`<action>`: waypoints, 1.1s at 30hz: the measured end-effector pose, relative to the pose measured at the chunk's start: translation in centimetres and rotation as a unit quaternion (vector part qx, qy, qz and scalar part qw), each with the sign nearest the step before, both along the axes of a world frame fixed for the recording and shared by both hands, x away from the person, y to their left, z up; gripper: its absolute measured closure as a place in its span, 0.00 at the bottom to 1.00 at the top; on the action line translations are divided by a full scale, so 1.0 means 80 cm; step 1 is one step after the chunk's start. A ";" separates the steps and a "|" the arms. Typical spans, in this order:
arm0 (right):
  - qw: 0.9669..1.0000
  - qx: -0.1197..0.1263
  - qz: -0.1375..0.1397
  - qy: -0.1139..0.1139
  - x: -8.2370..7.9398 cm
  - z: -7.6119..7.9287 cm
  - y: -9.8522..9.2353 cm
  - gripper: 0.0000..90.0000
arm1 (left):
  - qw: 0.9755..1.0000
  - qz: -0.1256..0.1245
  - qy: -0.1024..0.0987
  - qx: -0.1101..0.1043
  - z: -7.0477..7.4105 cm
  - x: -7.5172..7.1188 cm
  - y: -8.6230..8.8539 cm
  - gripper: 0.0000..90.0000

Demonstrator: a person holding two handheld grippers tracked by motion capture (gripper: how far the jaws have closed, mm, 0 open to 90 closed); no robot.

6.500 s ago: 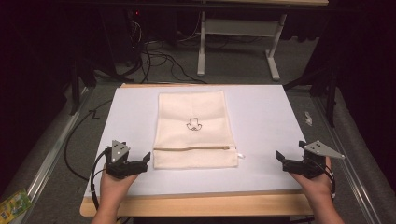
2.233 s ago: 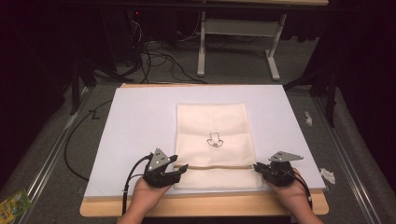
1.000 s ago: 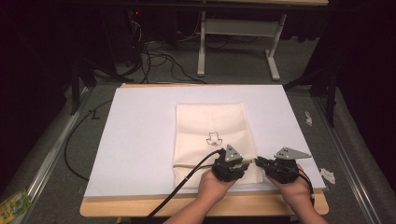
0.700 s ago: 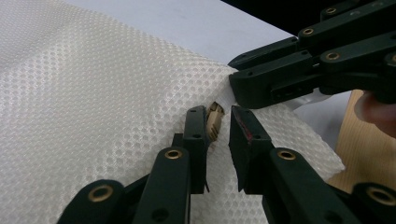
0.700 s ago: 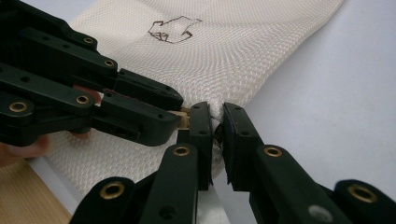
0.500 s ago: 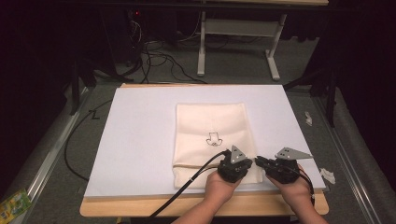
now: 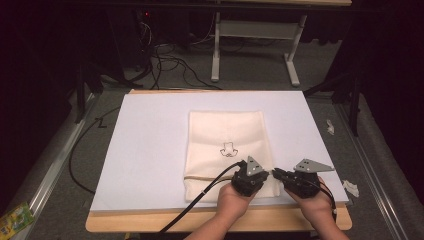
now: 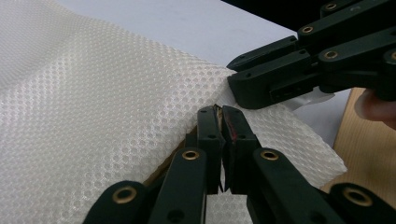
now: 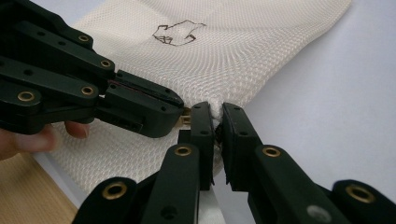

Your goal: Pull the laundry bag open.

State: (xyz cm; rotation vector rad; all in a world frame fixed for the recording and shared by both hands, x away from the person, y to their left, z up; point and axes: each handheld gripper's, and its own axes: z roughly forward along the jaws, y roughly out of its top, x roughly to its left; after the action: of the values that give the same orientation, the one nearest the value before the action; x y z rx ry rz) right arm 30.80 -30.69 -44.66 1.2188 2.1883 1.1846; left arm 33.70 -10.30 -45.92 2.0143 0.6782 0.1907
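Note:
A cream mesh bag [image 7: 225,135] with a small black drawing lies flat on the white mat [image 7: 150,150]. Both grippers meet at its near right corner. My left gripper [image 7: 264,176] [image 8: 219,114] is shut on the bag's brownish zipper edge [image 8: 177,144] just inside that corner. Facing it tip to tip, my right gripper [image 7: 276,174] [image 9: 215,112] is shut on the corner fabric itself. In the right gripper view the left gripper [image 9: 175,100] comes in from the left, with a brass zipper piece [image 9: 186,116] by its tip. The right gripper [image 8: 236,77] crosses the top right of the left gripper view.
The mat covers a wooden table [image 7: 150,222] whose bare edge runs along the front. Crumpled paper scraps [image 7: 351,187] lie off the mat's right side. Cables [image 7: 165,55] and a desk frame [image 7: 255,30] stand on the floor behind. A black cable [image 7: 200,197] trails from the left gripper.
Since two seconds ago the left gripper has slid right along the bag's near edge to beside the right gripper. Over the last second both hands have kept still.

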 end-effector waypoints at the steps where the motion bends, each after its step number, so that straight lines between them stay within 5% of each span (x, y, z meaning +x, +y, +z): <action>1: 1.000 0.001 0.001 0.002 0.000 0.001 0.002 0.94 | 1.000 0.000 -0.001 0.000 0.000 0.000 0.001 0.97; 13: 1.000 -0.008 0.013 0.004 0.000 0.000 0.010 0.96 | 0.999 0.010 0.022 -0.021 -0.006 0.003 0.016 0.97; 15: 1.000 -0.012 0.009 0.002 0.000 0.001 0.013 0.96 | 0.999 0.033 0.022 -0.007 -0.008 0.005 0.023 0.97; 18: 1.000 0.001 -0.019 -0.003 0.003 0.004 -0.004 0.96 | 0.996 0.064 0.056 -0.018 -0.016 0.018 0.059 0.97; 23: 0.999 0.013 -0.045 0.005 0.006 -0.002 -0.033 0.96 | 0.995 0.083 0.049 0.013 -0.012 0.018 0.105 0.97; 27: 0.998 0.017 -0.058 0.009 0.007 -0.003 -0.041 0.96 | 0.991 0.118 0.058 0.033 -0.009 0.023 0.173 0.97; 30: 0.998 0.018 -0.062 0.011 0.007 -0.004 -0.046 0.96 | 0.987 0.136 0.041 0.076 -0.008 0.016 0.220 0.97; 33: 0.998 0.030 -0.057 0.015 0.009 -0.004 -0.054 0.95 | 0.988 0.134 0.053 0.059 -0.010 0.011 0.251 0.97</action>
State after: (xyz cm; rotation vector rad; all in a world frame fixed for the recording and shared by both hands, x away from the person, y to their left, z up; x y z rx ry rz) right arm 31.54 -35.05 -44.98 1.3766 2.0870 1.2008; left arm 34.59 9.82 -46.71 2.0507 1.0270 0.2887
